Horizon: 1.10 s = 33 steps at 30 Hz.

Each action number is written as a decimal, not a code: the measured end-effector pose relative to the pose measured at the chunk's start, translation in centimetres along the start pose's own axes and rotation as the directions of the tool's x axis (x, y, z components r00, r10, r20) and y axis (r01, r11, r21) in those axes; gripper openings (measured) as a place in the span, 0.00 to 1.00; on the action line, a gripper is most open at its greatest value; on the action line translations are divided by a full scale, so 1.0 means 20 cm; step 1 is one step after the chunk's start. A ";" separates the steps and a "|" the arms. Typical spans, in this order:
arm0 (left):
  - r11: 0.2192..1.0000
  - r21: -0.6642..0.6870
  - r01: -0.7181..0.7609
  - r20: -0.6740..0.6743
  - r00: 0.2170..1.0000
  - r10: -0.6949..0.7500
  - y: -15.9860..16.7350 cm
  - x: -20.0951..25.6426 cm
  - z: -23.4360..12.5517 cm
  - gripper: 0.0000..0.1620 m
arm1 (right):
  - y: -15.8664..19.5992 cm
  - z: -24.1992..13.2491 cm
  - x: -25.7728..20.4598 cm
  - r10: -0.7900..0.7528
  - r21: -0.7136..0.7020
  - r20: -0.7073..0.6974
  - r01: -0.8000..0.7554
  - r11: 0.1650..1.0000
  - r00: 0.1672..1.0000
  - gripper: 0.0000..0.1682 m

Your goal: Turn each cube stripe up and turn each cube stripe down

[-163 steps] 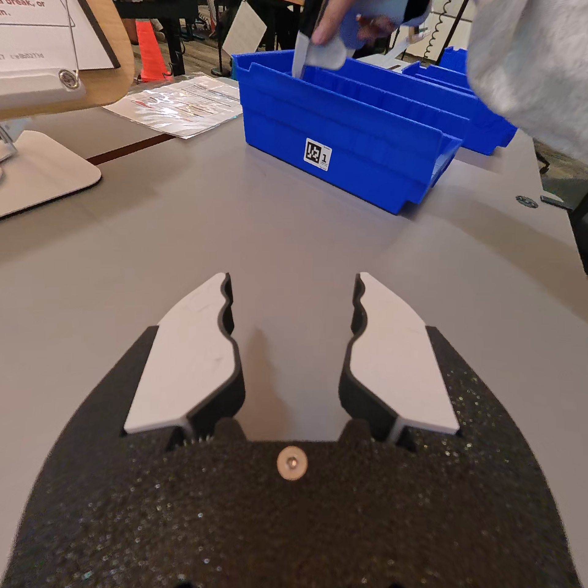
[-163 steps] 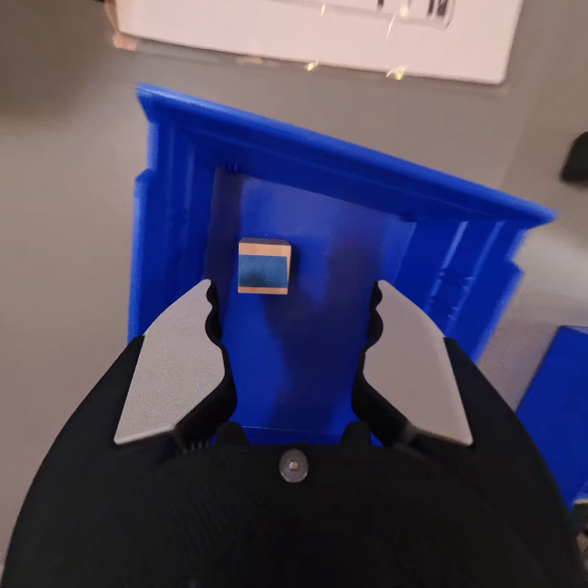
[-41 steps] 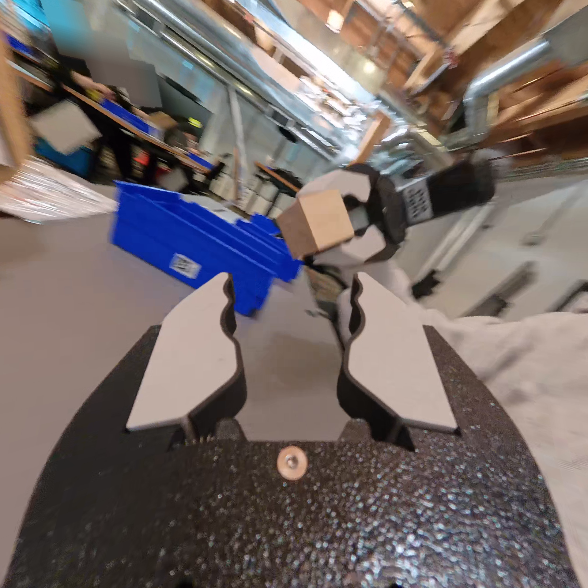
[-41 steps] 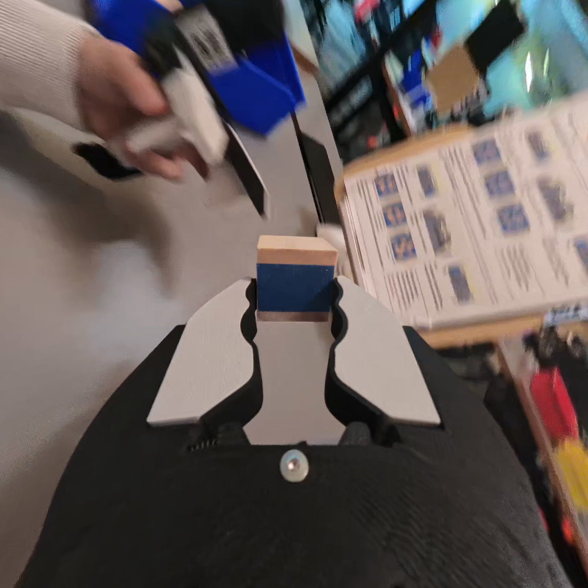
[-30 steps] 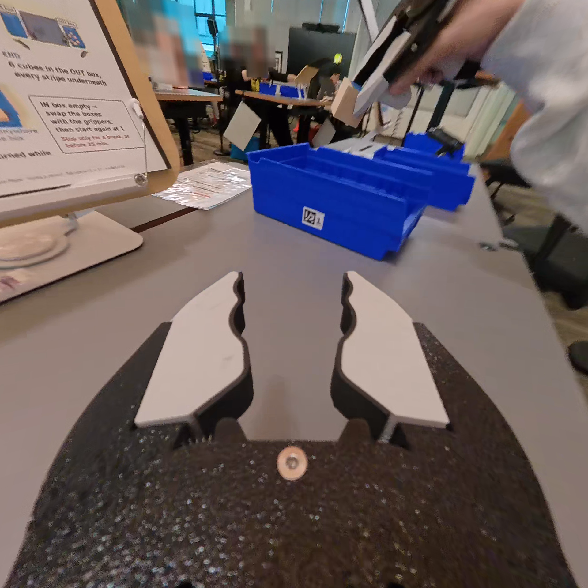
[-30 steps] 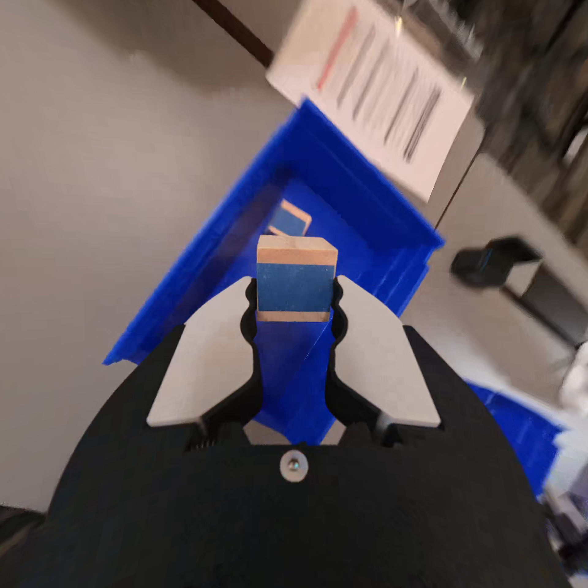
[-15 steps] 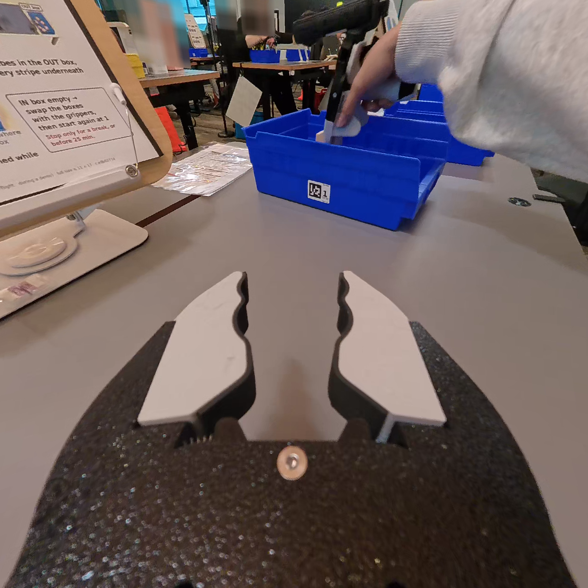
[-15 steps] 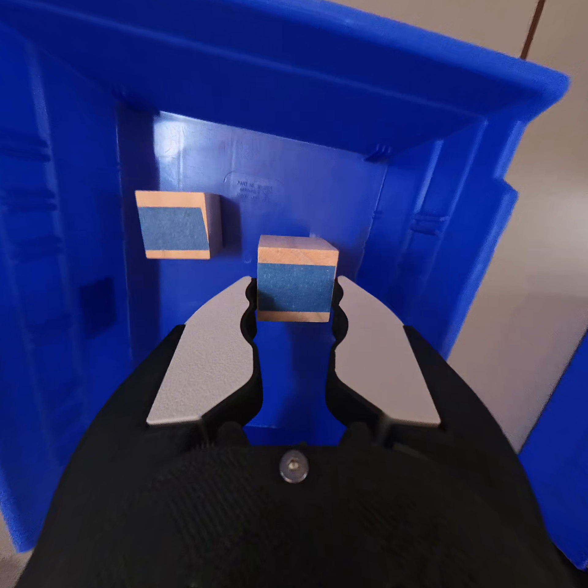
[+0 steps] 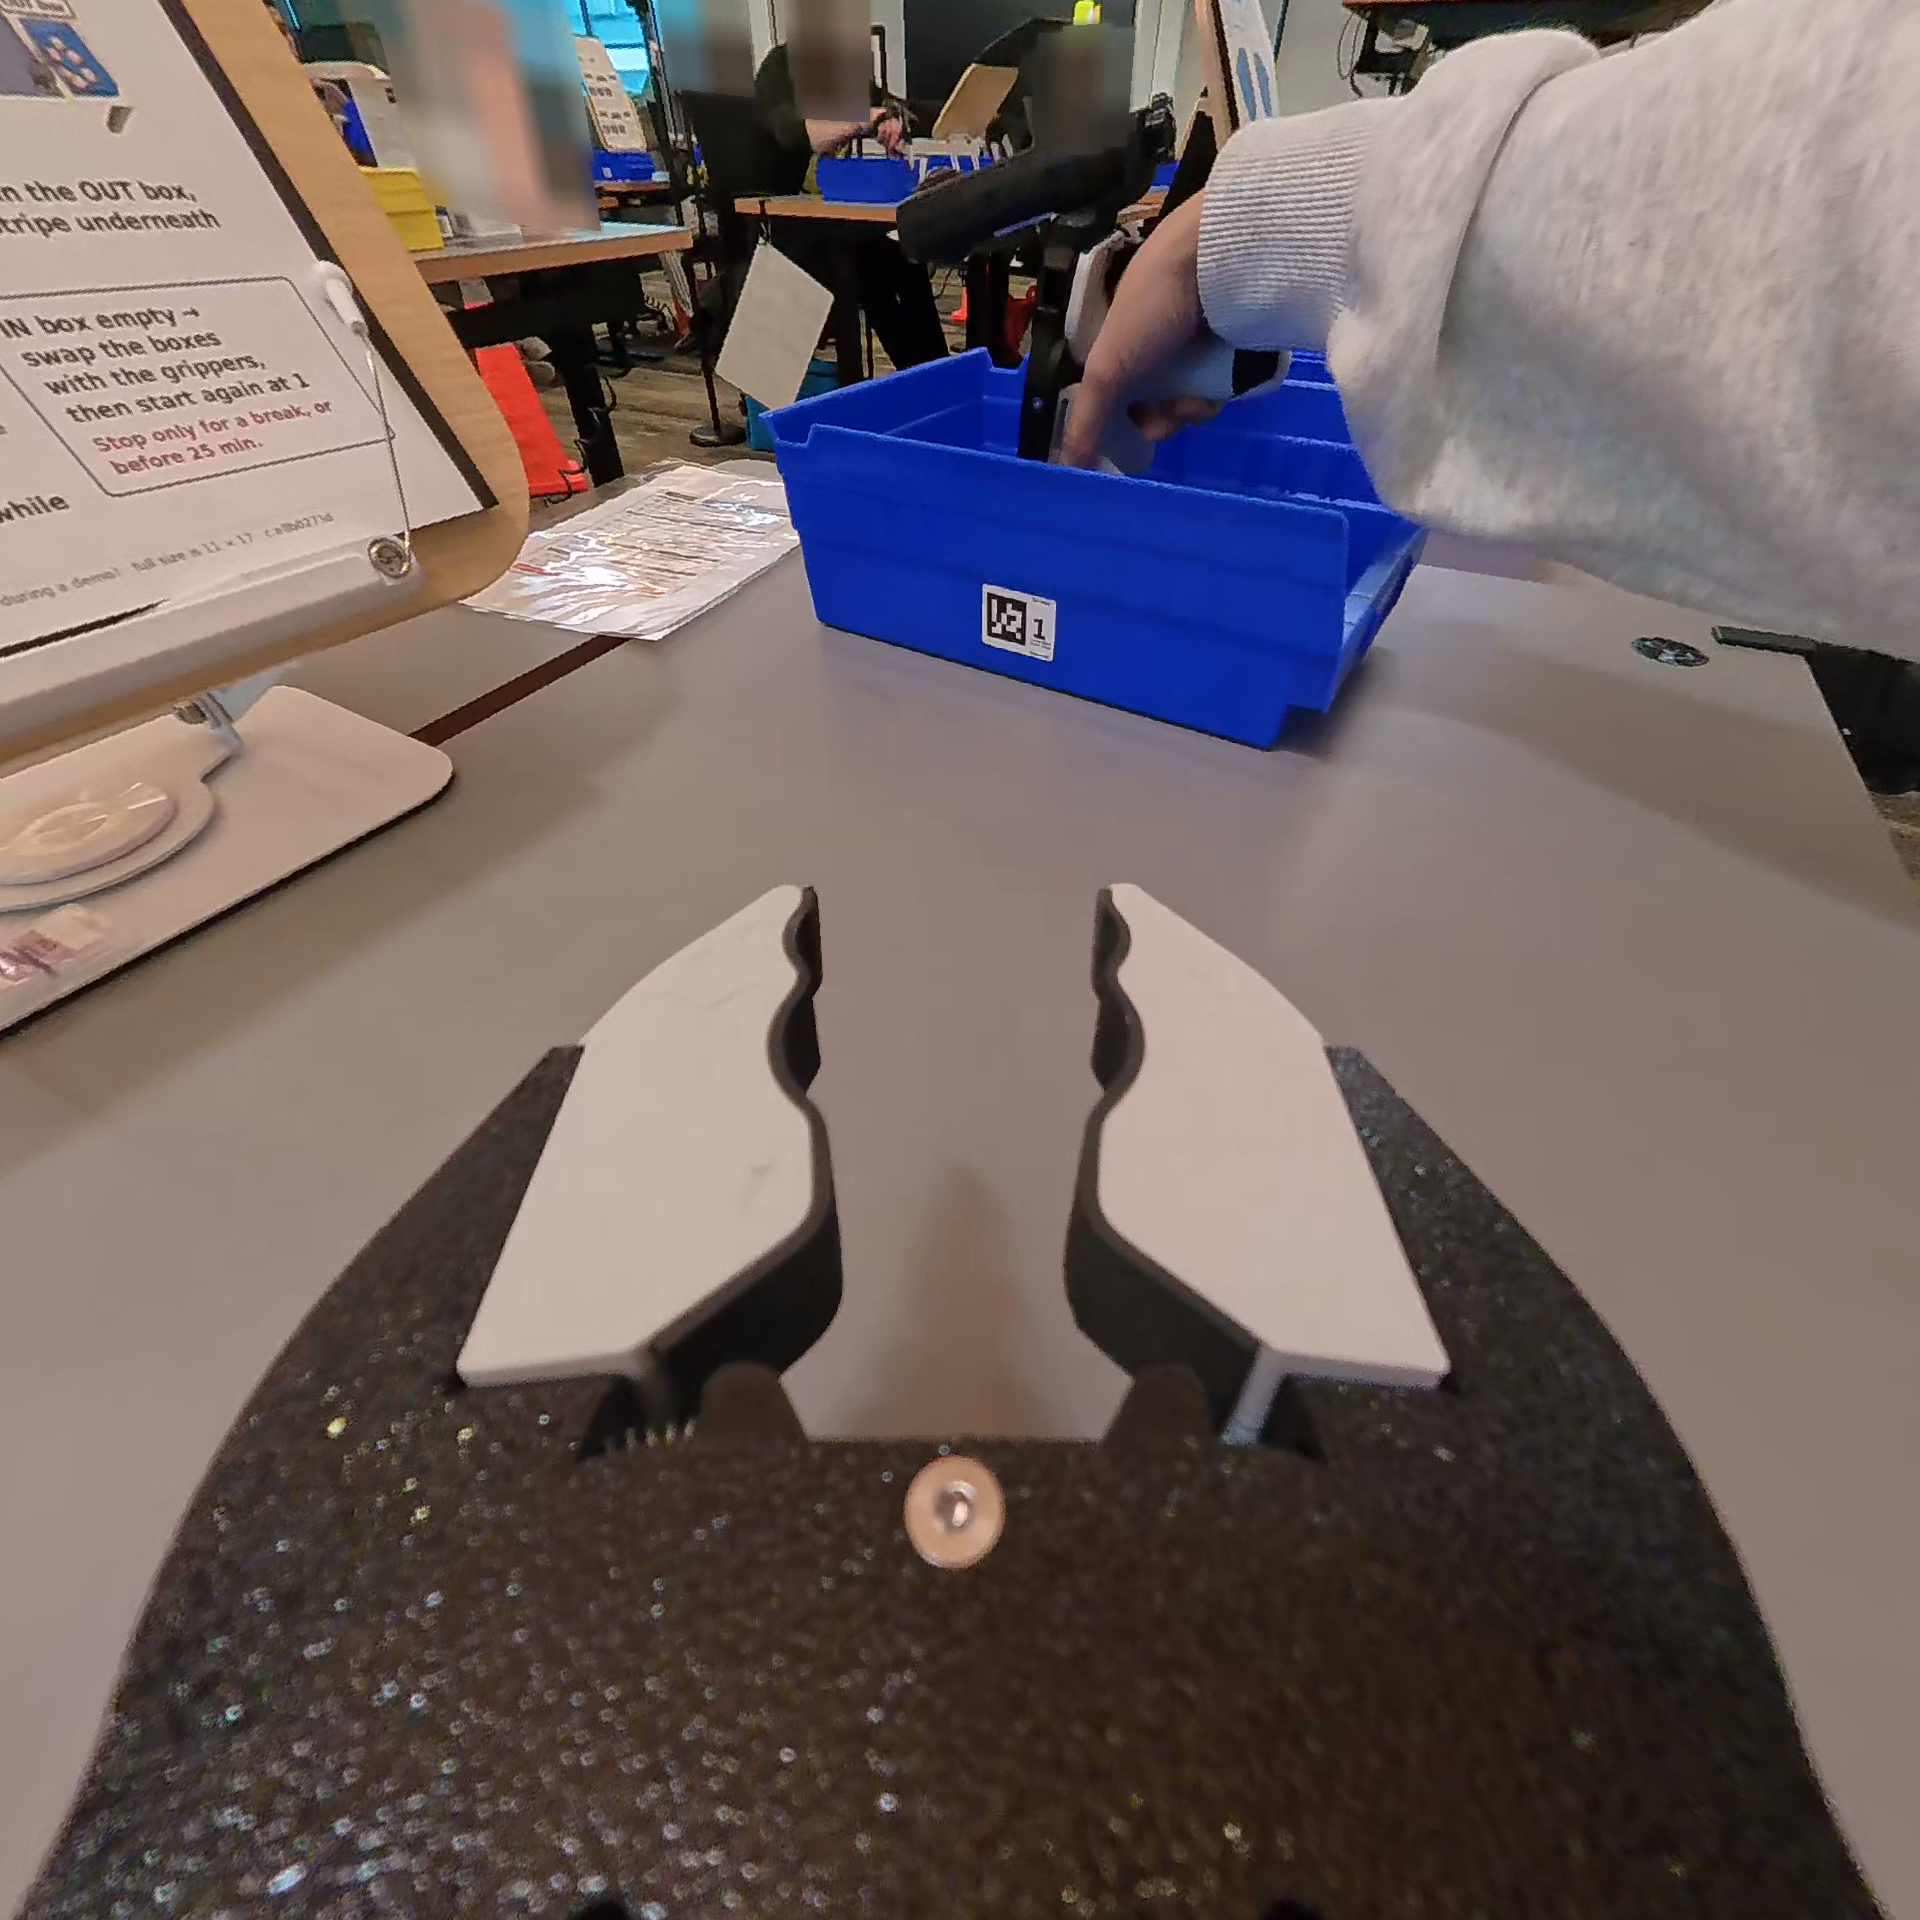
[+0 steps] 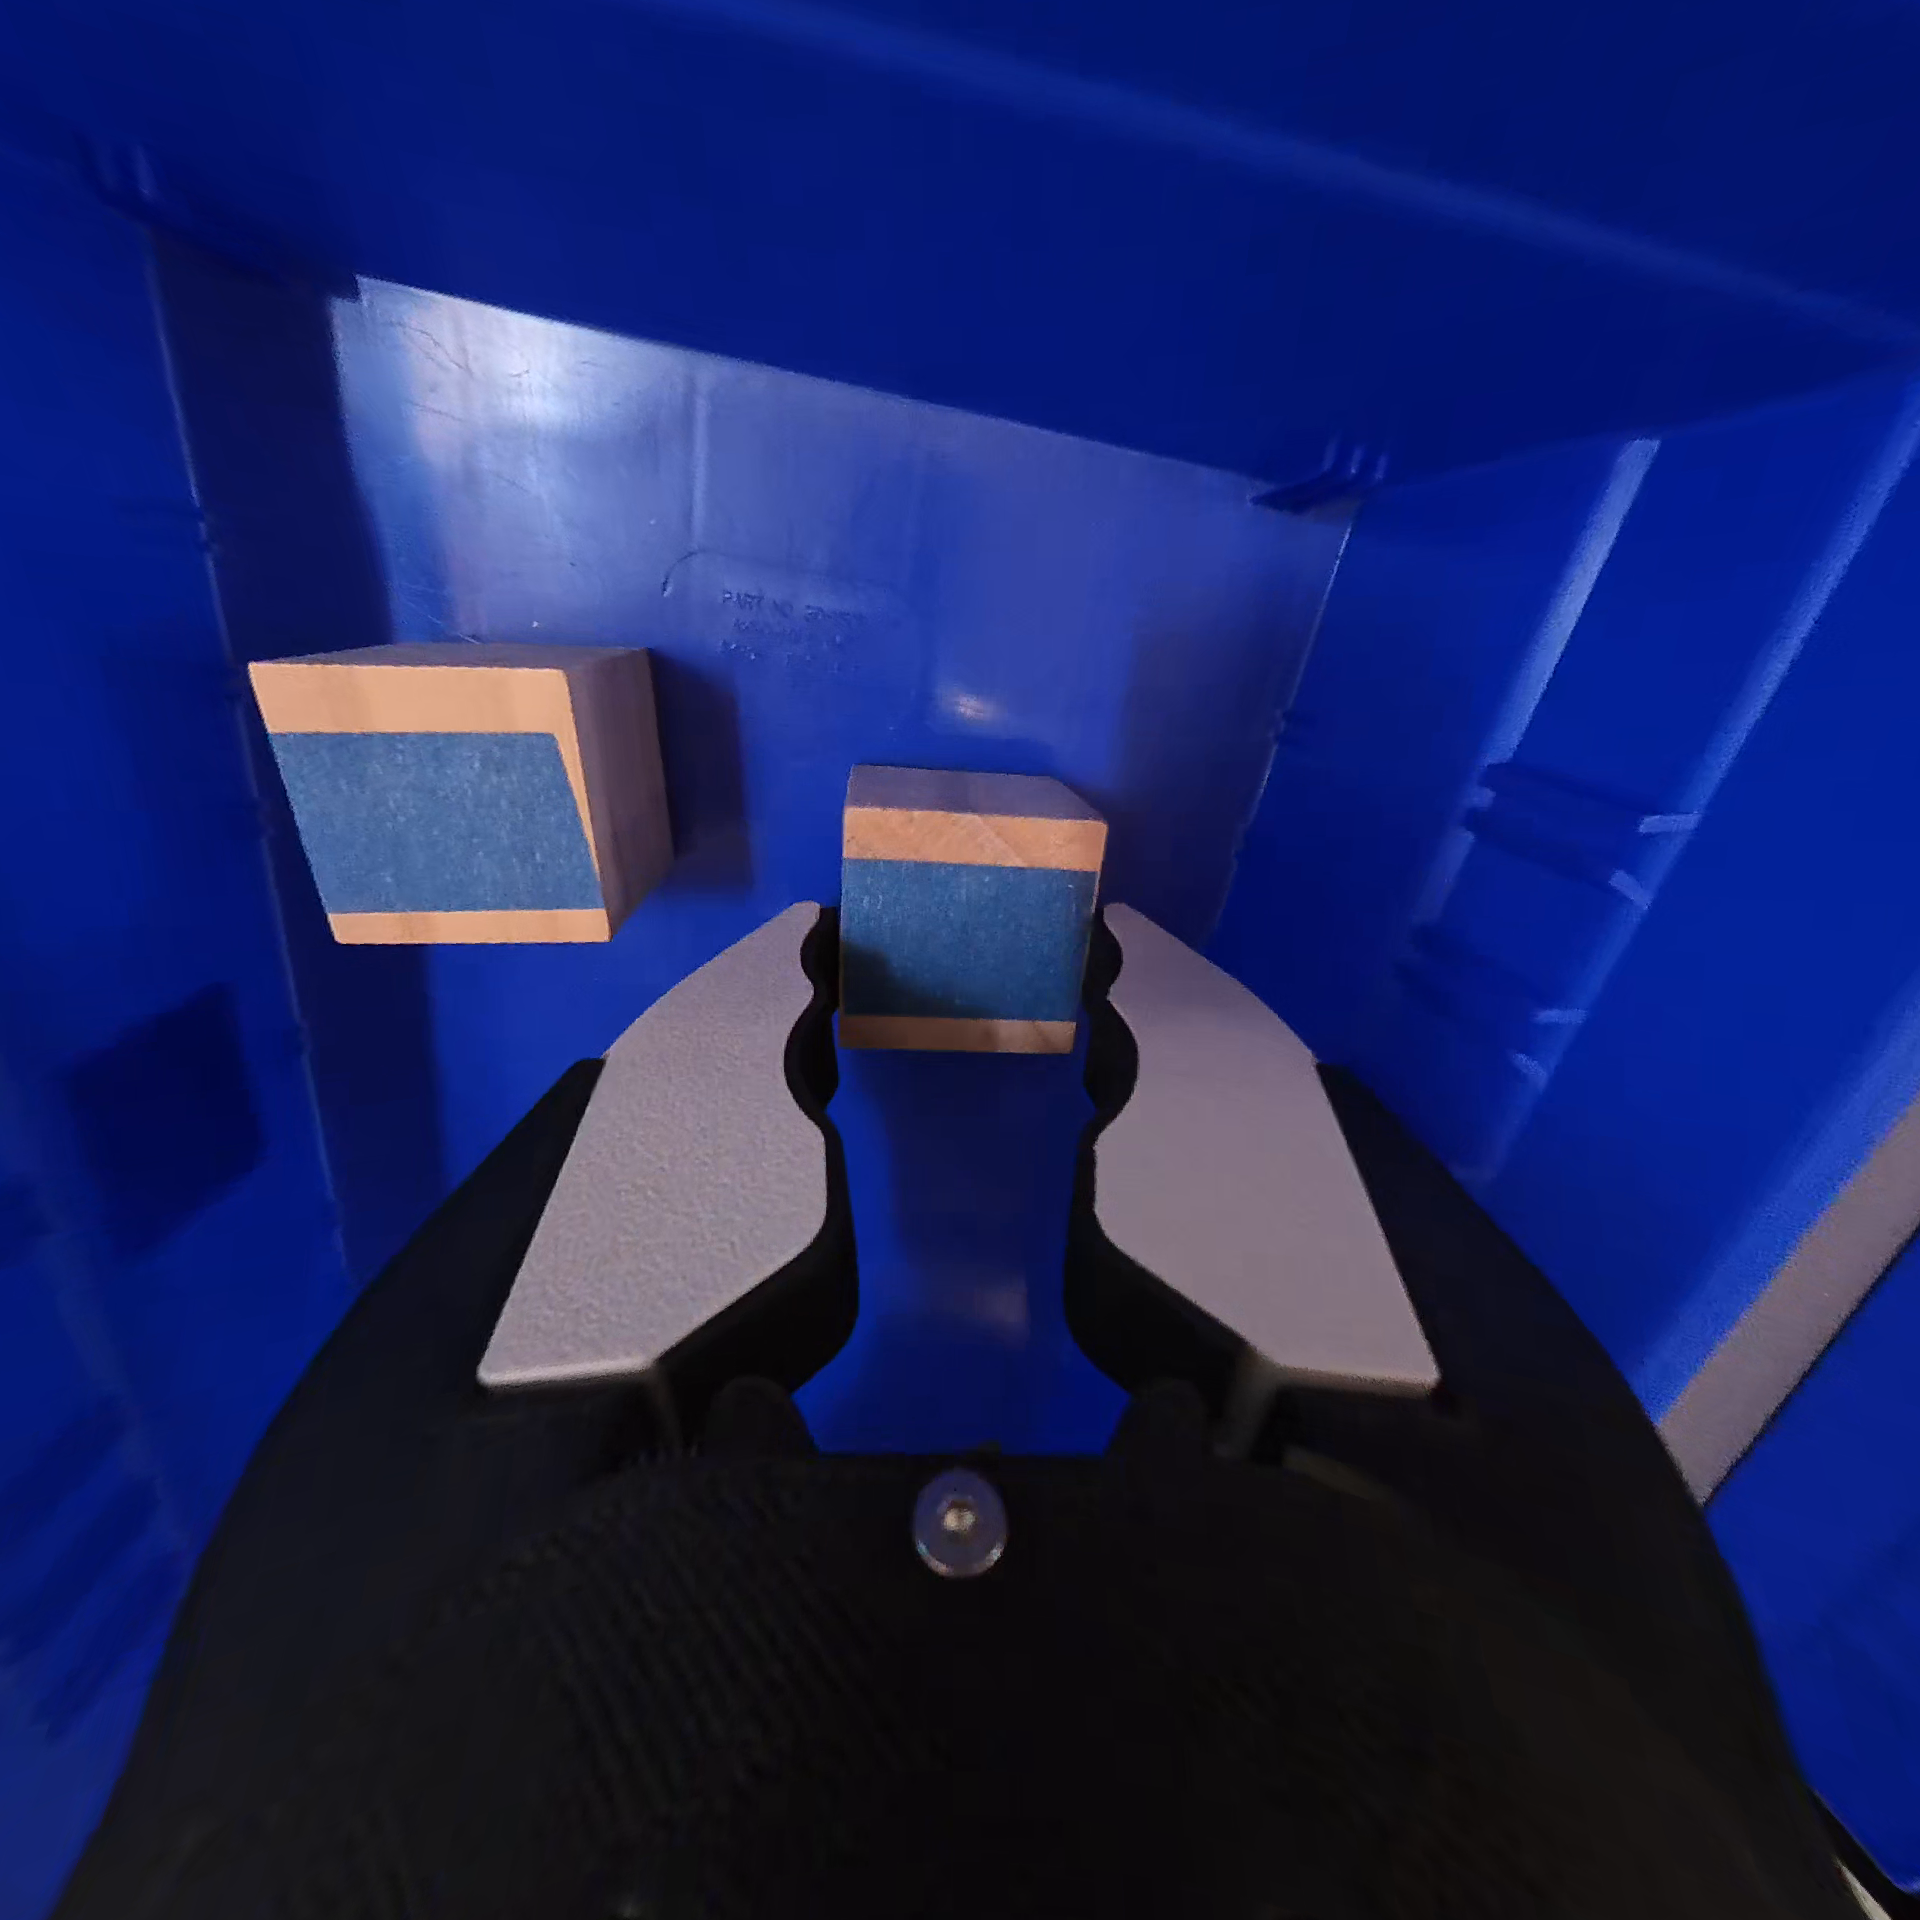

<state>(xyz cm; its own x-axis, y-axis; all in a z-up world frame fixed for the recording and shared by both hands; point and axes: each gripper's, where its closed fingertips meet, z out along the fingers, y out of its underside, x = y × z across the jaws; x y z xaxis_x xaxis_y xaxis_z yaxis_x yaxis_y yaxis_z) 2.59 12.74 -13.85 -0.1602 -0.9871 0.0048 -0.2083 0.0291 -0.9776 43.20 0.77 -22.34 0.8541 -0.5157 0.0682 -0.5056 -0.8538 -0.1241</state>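
right gripper (image 10: 961, 961) is down inside the blue bin (image 10: 1039, 260), pinching a wooden cube (image 10: 966, 914) across its two side faces. blue stripe faces the camera, plain wood bands above and below it. we can't tell from this view whether the cube's underside is touching the bin floor or just above it.

second cube (image 10: 457, 800) sits on the bin floor at about 10 o'clock from the held one, apart from it, stripe also showing toward us. the gap between the two looks enough for the near finger.

left gripper (image 9: 956, 997) is spread, holding nothing, low over the grey table (image 9: 1351, 883). from there the bin (image 9: 1091, 582) is at 12 o'clock, well apart, with our right hand (image 9: 1132, 322) reaching into it from 1 o'clock.

step in hand, as we read it: setting down the cube stripe up in the bin.

next move calls for:
- seat the cube flat on the floor before letting go, otherwise it may tip onto a plain face
- spread the fingers just enough to free it, no sideways drag toward the 10 o'clock cube
- lift straight out, clear of the bin wall (image 10: 1714, 935) at 3 o'clock

left side has nothing to do until then.
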 end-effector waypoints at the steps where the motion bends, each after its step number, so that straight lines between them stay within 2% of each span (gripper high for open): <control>1: 1.000 0.002 -0.003 0.000 1.000 0.003 0.00 0.00 0.00 0.30 | 0.00 0.00 0.00 -0.004 -0.004 -0.004 0.004 1.000 1.000 0.27; 5: 1.000 -0.008 -0.007 -0.004 1.000 0.007 0.00 0.01 0.01 0.31 | -0.01 -0.02 0.00 -0.019 0.020 -0.004 0.019 1.000 1.000 0.28; 9: 1.000 -0.006 0.000 -0.011 1.000 0.000 0.01 0.02 0.01 0.31 | -0.04 -0.14 0.02 -0.041 0.076 -0.033 0.043 0.996 0.999 0.35; 12: 1.000 0.000 -0.002 -0.007 1.000 0.002 0.00 0.01 0.01 0.31 | -0.09 -0.31 0.06 -0.043 0.187 -0.091 0.060 0.980 0.995 0.37; 15: 1.000 0.017 -0.008 0.008 1.000 0.008 -0.02 0.00 0.00 0.31 | -0.15 -0.51 0.00 -0.071 0.355 -0.107 0.105 0.929 0.992 0.39; 19: 0.998 0.063 -0.017 0.038 0.999 0.015 -0.08 -0.02 -0.04 0.31 | -0.16 -0.81 -0.28 -0.192 0.623 -0.119 0.224 0.749 0.974 0.43; 22: 0.993 0.119 -0.019 0.071 0.997 0.011 -0.15 -0.04 -0.10 0.31 | -0.05 -1.00 -0.59 -0.277 0.797 -0.074 0.224 0.562 0.958 0.43; 25: 0.982 0.184 -0.040 0.126 0.992 0.017 -0.23 -0.09 -0.17 0.31 | 0.10 -1.09 -0.94 -0.397 0.904 -0.001 0.170 0.392 0.918 0.42; 29: 0.969 0.241 -0.061 0.208 0.978 0.010 -0.33 -0.13 -0.34 0.31 | 0.28 -1.04 -1.33 -0.524 0.943 0.023 0.155 0.293 0.851 0.42; 33: 0.968 0.246 -0.050 0.278 0.960 -0.021 -0.43 -0.19 -0.64 0.32 | 0.36 -0.86 -1.63 -0.612 0.948 -0.011 0.202 0.245 0.791 0.41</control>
<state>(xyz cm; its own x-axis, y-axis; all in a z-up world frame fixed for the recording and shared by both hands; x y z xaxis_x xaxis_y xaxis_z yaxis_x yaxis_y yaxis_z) -7.34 18.24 -2.77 0.1185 -0.9924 -0.0336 0.0438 0.0390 -0.9983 9.69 10.14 -8.47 0.9835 0.1141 0.1403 0.1648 -0.2459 -0.9552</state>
